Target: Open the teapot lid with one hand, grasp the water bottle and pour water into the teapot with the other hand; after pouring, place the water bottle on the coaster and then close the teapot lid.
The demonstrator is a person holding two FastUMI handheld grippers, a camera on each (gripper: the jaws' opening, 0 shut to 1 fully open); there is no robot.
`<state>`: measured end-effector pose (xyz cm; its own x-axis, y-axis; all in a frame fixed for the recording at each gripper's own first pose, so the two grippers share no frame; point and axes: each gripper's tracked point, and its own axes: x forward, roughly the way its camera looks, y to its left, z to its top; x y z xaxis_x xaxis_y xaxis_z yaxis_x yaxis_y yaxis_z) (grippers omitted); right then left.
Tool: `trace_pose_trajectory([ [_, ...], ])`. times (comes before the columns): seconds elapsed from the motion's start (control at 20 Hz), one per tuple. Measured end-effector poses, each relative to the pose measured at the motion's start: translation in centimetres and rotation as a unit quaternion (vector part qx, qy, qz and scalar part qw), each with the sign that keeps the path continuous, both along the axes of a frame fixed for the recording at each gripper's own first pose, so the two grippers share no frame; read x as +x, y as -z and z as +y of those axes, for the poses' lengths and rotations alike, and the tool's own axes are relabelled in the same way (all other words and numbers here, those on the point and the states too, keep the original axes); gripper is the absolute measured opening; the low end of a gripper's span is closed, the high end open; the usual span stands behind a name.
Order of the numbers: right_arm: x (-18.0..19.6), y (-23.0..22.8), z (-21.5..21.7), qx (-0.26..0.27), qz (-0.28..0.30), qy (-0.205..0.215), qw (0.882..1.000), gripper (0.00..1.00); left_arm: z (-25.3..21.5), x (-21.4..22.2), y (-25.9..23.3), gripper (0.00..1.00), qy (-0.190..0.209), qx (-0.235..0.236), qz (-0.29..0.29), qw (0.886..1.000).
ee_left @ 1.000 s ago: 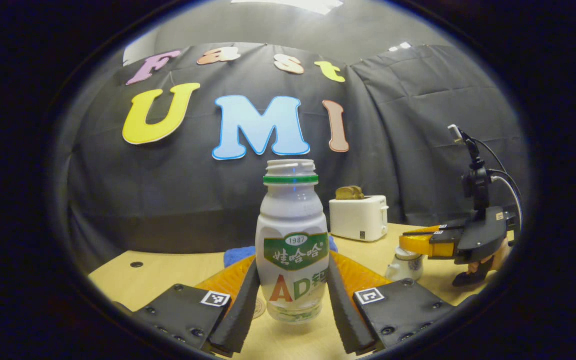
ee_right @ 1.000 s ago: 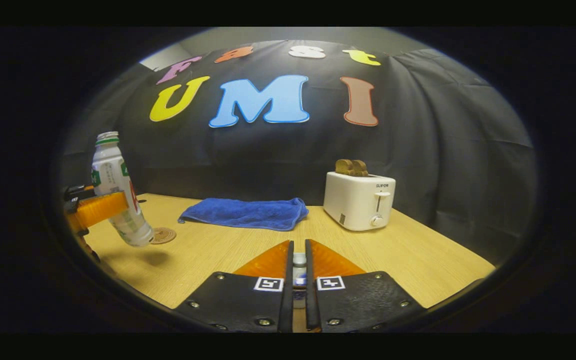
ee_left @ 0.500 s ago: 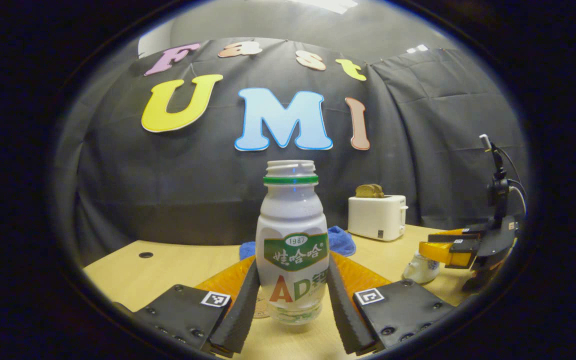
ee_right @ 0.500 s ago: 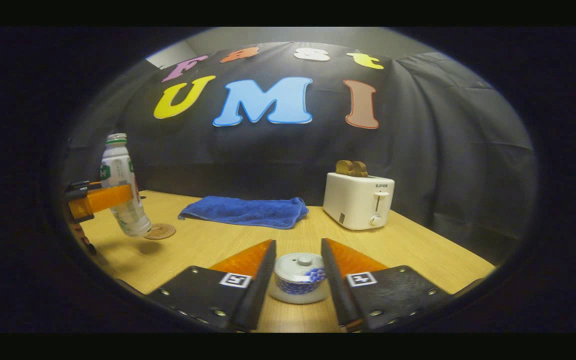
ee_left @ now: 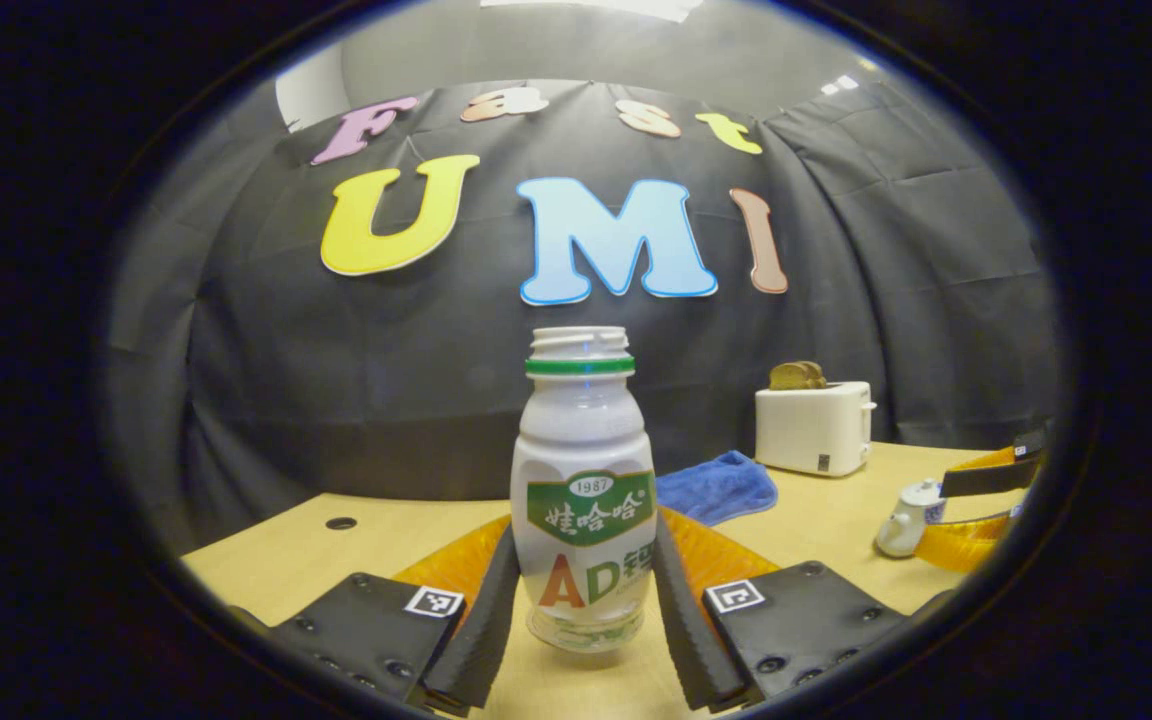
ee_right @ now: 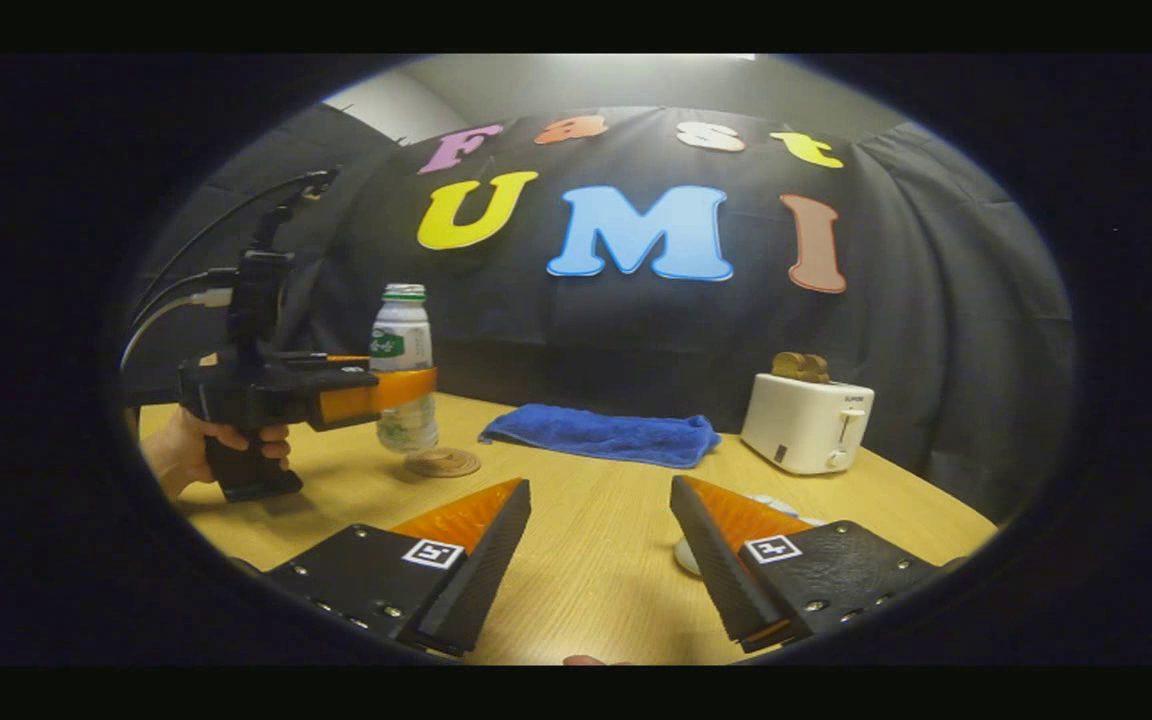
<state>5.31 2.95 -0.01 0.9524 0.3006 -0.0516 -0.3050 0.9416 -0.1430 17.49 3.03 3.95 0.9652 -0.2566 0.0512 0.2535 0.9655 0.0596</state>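
Now the left tool [ee_left: 584,640], clamping the upright water bottle [ee_left: 584,490], should lower it squarely onto the coaster [ee_right: 442,462]; right tool [ee_right: 601,560] gapes wide, empty.

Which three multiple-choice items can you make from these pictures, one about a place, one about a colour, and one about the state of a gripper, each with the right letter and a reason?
1. Where does the folded towel lie on the wooden table?
A. between the round woven coaster and the white toaster
B. on top of the toaster
C. under the small white teapot

2. What colour is the ring around the neck of the white plastic water bottle?
A. red
B. green
C. yellow

3. How is the right gripper?
A. shut on the teapot lid
B. shut on the bottle
C. open, holding nothing

Answers:
1. A, the right gripper view shows the towel between coaster and toaster.
2. B, the left gripper view shows a green band under the open mouth.
3. C, its fingers stand wide apart over bare table.
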Motion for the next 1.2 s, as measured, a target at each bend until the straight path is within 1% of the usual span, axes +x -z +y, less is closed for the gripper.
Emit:
trace_pose_trajectory([
  [0.05,-0.2,-0.1,0.4,0.001,0.001,-0.006,1.0,0.87,-0.1,0.5,0.7,0.79,0.006,-0.002,0.008,1.0],
  [0.1,-0.3,-0.1,0.6,0.003,0.0,-0.012,1.0,0.87,-0.1,1.0,1.2,0.73,0.008,-0.002,0.012,1.0],
  [0.2,-0.5,0.0,0.9,0.001,-0.001,-0.016,1.0,0.87,-0.2,1.9,1.2,0.73,0.006,0.003,0.001,1.0],
  [0.3,-0.6,0.2,1.1,0.001,0.002,-0.021,1.0,0.87,-0.2,3.2,0.4,0.77,0.013,0.008,-0.026,1.0],
  [0.35,-0.5,0.3,1.2,0.0,0.004,-0.022,1.0,0.87,-0.7,3.5,0.4,0.79,0.021,0.01,-0.031,0.999],
  [0.45,-0.4,0.5,1.1,0.0,0.007,-0.022,1.0,0.87,-0.8,4.4,2.2,0.78,0.022,0.021,-0.016,0.999],
  [0.55,-0.3,0.4,1.0,0.004,0.009,-0.022,1.0,0.87,-1.1,4.8,3.5,0.79,0.031,0.007,0.001,0.999],
  [0.7,-0.4,0.8,1.2,0.009,0.018,-0.027,0.999,0.87,-0.1,5.1,3.3,0.79,0.023,0.009,-0.003,1.0],
  [0.75,-0.4,0.9,1.3,0.008,0.022,-0.029,0.999,0.87,-0.5,5.0,3.3,0.79,0.027,0.008,-0.003,1.0],
  [0.85,-0.4,0.9,1.3,0.01,0.023,-0.03,0.999,0.87,-1.6,4.5,3.7,0.8,0.047,0.009,0.006,0.999],
  [0.9,-0.4,0.8,1.4,0.01,0.022,-0.032,0.999,0.87,-1.8,4.7,3.8,0.82,0.049,0.012,0.008,0.999],
  [0.95,-0.4,0.8,1.4,0.01,0.022,-0.032,0.999,0.87,-1.6,4.8,3.7,0.72,0.047,0.011,0.007,0.999],
  [1.0,-0.5,0.8,1.3,0.01,0.022,-0.033,0.999,0.87,-1.3,4.8,3.4,0.91,0.043,0.008,0.004,0.999],
  [1.05,-0.4,0.8,1.4,0.01,0.022,-0.033,0.999,0.87,-0.9,4.7,3.3,0.94,0.034,0.011,0.0,0.999],
  [1.1,-0.4,0.8,1.4,0.01,0.021,-0.034,0.999,0.87,-0.4,4.9,3.2,0.84,0.025,0.013,-0.004,1.0],
  [1.15,-0.4,0.7,1.4,0.01,0.022,-0.034,0.999,0.87,-0.1,4.9,3.0,0.94,0.02,0.009,-0.006,1.0],
  [1.2,-0.4,0.7,1.5,0.01,0.021,-0.034,0.999,0.87,0.2,4.7,2.9,0.94,0.014,0.006,-0.008,1.0],
])
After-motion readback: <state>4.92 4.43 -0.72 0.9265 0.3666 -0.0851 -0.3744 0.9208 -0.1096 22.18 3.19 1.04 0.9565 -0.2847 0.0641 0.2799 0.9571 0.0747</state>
